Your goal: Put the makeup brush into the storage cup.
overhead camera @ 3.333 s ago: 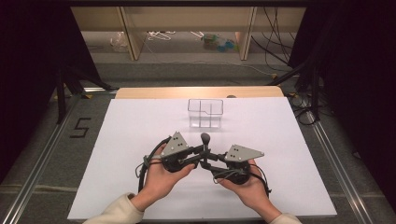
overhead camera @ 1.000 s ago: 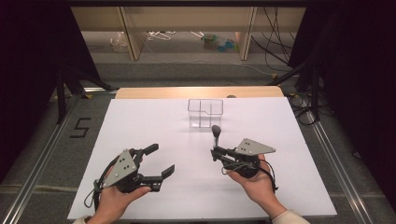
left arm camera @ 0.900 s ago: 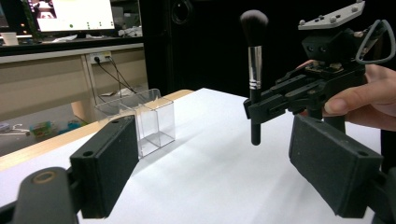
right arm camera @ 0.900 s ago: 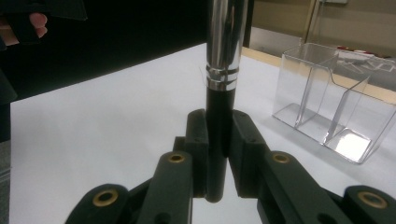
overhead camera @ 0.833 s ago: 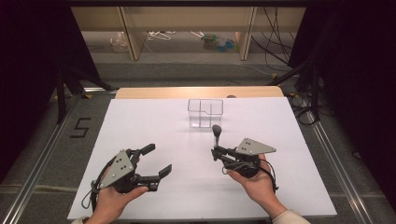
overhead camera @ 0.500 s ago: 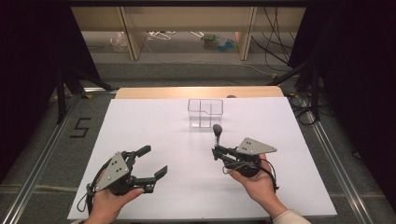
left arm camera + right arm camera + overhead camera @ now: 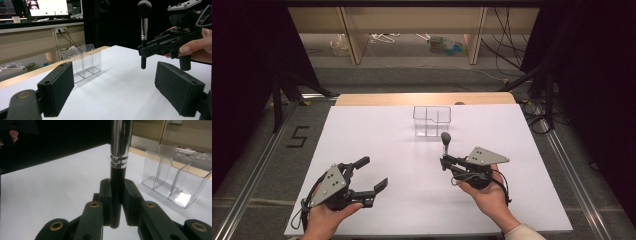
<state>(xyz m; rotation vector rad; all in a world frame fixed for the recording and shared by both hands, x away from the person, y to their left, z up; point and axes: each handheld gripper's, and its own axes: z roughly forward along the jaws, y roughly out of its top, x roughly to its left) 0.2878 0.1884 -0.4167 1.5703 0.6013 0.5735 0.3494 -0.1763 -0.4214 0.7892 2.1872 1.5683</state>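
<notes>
Right gripper point(image 7: 445, 162) pinching a makeup brush point(image 7: 445, 143) upright near the clear box point(image 7: 432, 120); left gripper point(image 7: 373, 174) spread wide, held low, well apart.

The high view is looking forward and down from above the near edge of the counter point(image 7: 377, 130), taking in the clear organizer point(image 7: 432, 120) at some distance. The left gripper view is sitting low, facing across the counter point(image 7: 120, 85) toward the organizer point(image 7: 82, 62) from farther off. The right gripper view is looking along its tongs point(image 7: 116, 195), with the organizer point(image 7: 175, 175) near, beyond them. All three are sharing the organizer and the surrounding counter.
</notes>
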